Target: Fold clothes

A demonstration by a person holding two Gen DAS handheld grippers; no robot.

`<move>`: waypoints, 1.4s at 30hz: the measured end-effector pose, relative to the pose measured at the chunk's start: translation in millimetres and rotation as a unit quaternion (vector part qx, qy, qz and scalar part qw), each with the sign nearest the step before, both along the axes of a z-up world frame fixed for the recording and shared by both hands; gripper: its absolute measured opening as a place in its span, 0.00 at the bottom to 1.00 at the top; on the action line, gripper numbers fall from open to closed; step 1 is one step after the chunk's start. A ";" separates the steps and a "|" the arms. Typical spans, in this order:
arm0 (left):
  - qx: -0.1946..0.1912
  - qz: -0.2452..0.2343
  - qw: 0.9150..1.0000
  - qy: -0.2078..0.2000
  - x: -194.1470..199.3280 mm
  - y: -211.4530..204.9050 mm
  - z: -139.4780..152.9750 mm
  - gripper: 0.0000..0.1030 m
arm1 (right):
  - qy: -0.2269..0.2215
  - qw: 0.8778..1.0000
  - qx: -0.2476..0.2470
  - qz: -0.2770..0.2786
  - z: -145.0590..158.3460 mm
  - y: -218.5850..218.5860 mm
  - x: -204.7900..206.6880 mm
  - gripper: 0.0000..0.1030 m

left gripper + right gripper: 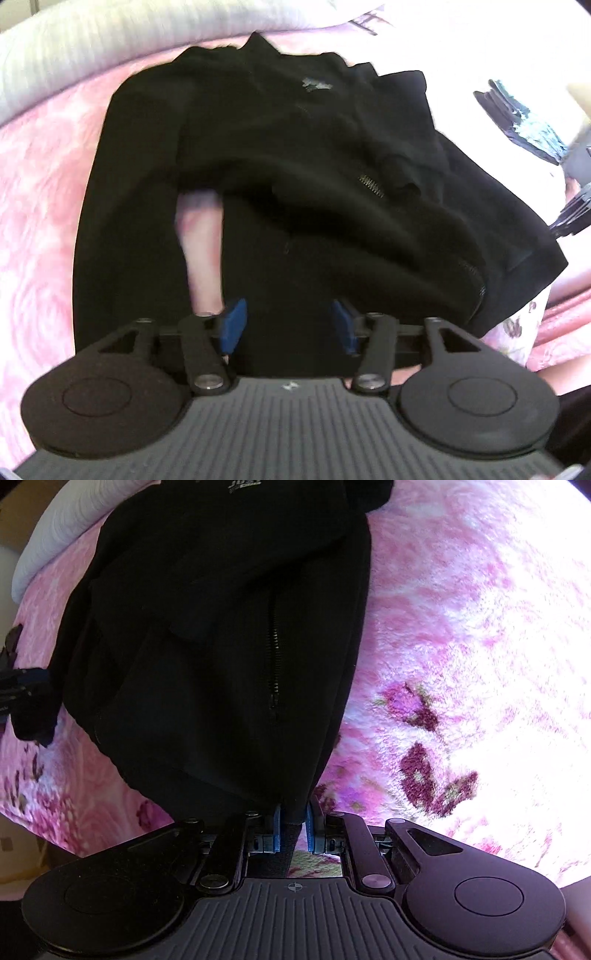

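Note:
A black zip-up jacket (280, 177) lies spread on a pink floral blanket (40, 177), collar at the far end, one sleeve folded across its front. My left gripper (288, 325) is open, its blue pads wide apart just above the jacket's near hem. My right gripper (294, 825) is shut on the jacket's hem (291, 812) beside the zipper (274, 653) and lifts that edge off the blanket. The right gripper also shows at the right edge of the left wrist view (572, 214).
A white ribbed pillow (92, 48) lies at the far left of the bed. A dark patterned garment (517, 118) lies to the right of the jacket. The pink blanket (461, 646) spreads to the right of the jacket.

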State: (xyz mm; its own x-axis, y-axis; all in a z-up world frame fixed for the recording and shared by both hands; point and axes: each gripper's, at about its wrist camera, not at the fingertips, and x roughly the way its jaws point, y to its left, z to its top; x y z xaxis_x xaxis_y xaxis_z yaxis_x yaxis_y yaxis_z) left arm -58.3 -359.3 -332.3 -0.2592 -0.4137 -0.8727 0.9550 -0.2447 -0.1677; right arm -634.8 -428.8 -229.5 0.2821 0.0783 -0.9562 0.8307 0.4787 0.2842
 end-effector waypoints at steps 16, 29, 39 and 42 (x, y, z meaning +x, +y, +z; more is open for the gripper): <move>0.096 0.013 0.994 0.041 25.2 9.9 6.7 0.05 | 0.007 0.998 -0.004 0.057 4.0 -29.9 32.5 0.09; 0.264 0.104 0.958 0.049 10.6 134.3 -41.4 0.14 | 0.088 0.991 0.068 0.079 -39.0 -0.5 26.5 0.11; 0.143 0.093 0.985 -0.012 45.3 93.5 34.6 0.21 | 0.009 0.979 -0.176 0.100 32.2 -43.6 103.4 0.75; 0.112 0.103 0.988 -0.025 47.5 68.8 35.2 0.28 | -0.044 0.964 -0.198 0.170 19.2 -36.8 165.2 0.79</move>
State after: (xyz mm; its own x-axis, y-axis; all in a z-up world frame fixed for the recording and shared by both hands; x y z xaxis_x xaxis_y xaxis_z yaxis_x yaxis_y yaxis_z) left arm -10.8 -290.5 -297.1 -0.1432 -0.2483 -0.9580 0.9892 -0.0061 -0.1463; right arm -469.5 -465.6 -210.3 0.3867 -0.1855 -0.9034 0.5869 0.8051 0.0859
